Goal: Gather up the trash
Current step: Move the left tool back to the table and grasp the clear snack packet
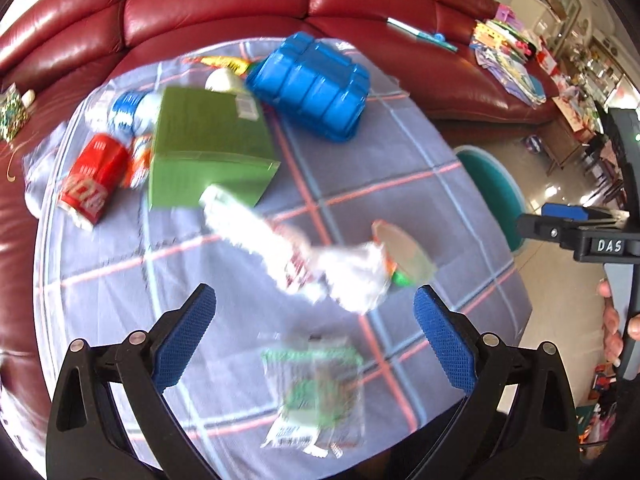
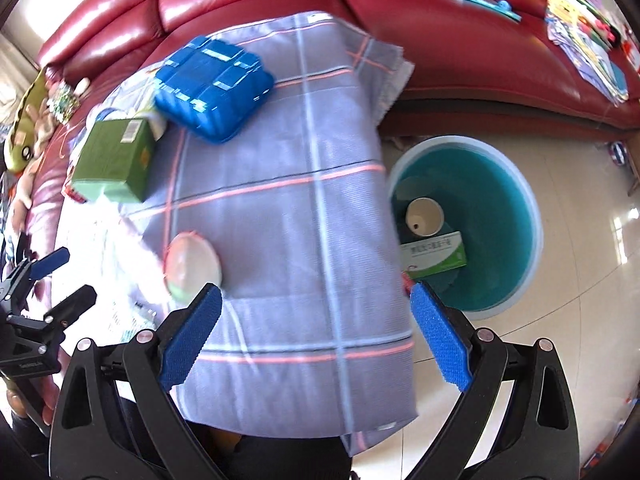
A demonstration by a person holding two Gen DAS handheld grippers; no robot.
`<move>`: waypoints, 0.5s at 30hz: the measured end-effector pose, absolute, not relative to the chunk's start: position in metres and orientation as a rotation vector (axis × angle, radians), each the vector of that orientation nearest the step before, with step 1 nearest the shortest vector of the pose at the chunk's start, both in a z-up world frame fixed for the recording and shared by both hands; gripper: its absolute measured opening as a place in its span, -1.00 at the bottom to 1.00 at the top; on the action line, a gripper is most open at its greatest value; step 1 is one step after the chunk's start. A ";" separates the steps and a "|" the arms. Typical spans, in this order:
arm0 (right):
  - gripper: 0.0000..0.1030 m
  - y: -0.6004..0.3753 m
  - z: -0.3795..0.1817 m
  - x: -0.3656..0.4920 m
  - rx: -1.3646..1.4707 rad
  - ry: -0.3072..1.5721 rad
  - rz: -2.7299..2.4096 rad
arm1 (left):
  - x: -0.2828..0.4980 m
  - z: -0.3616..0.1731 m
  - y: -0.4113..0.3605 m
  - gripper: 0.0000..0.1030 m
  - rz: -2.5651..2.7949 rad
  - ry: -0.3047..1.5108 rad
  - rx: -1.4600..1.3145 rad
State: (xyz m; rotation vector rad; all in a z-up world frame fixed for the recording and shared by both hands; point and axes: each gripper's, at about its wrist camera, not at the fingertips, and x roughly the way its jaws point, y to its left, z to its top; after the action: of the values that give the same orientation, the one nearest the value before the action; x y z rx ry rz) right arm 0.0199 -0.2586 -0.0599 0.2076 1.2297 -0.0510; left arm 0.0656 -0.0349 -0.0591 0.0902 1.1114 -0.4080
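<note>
The left gripper [image 1: 315,332] hangs above the checked grey tablecloth [image 1: 400,184], blue-padded jaws spread wide, gripping nothing. The right gripper [image 2: 316,332] hangs over the cloth's right edge, likewise spread and unloaded.

White letters "DAS" stand on the black body of the right gripper [image 1: 580,226]. Print on the red cup [image 1: 90,184], the green-and-white box [image 2: 434,255] and the green carton's barcode label [image 2: 132,131] is too blurred to read.
</note>
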 end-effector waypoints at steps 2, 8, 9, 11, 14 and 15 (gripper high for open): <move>0.77 -0.246 -0.062 0.016 0.189 1.239 -0.033 | 0.054 -0.068 -0.022 0.93 -0.399 1.134 0.082; 0.77 -0.215 -0.076 0.006 0.157 1.272 -0.002 | 0.022 -0.100 0.002 0.93 -0.415 1.226 0.036; 0.77 -0.212 -0.078 0.004 0.161 1.278 0.006 | 0.016 -0.104 0.003 0.93 -0.418 1.235 0.036; 0.77 -0.206 -0.080 0.001 0.159 1.283 0.013 | 0.008 -0.110 0.003 0.93 -0.426 1.247 0.038; 0.77 -0.201 -0.085 -0.001 0.160 1.293 0.018 | 0.001 -0.119 0.000 0.93 -0.434 1.261 0.042; 0.77 -0.200 -0.087 -0.001 0.164 1.296 0.021 | 0.000 -0.121 -0.002 0.93 -0.438 1.269 0.047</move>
State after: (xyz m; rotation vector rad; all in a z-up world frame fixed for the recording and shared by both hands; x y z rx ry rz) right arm -0.0009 -0.1996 -0.0867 0.1645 1.2962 0.0209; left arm -0.0003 -0.0024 -0.1215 0.0469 1.2689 -0.4384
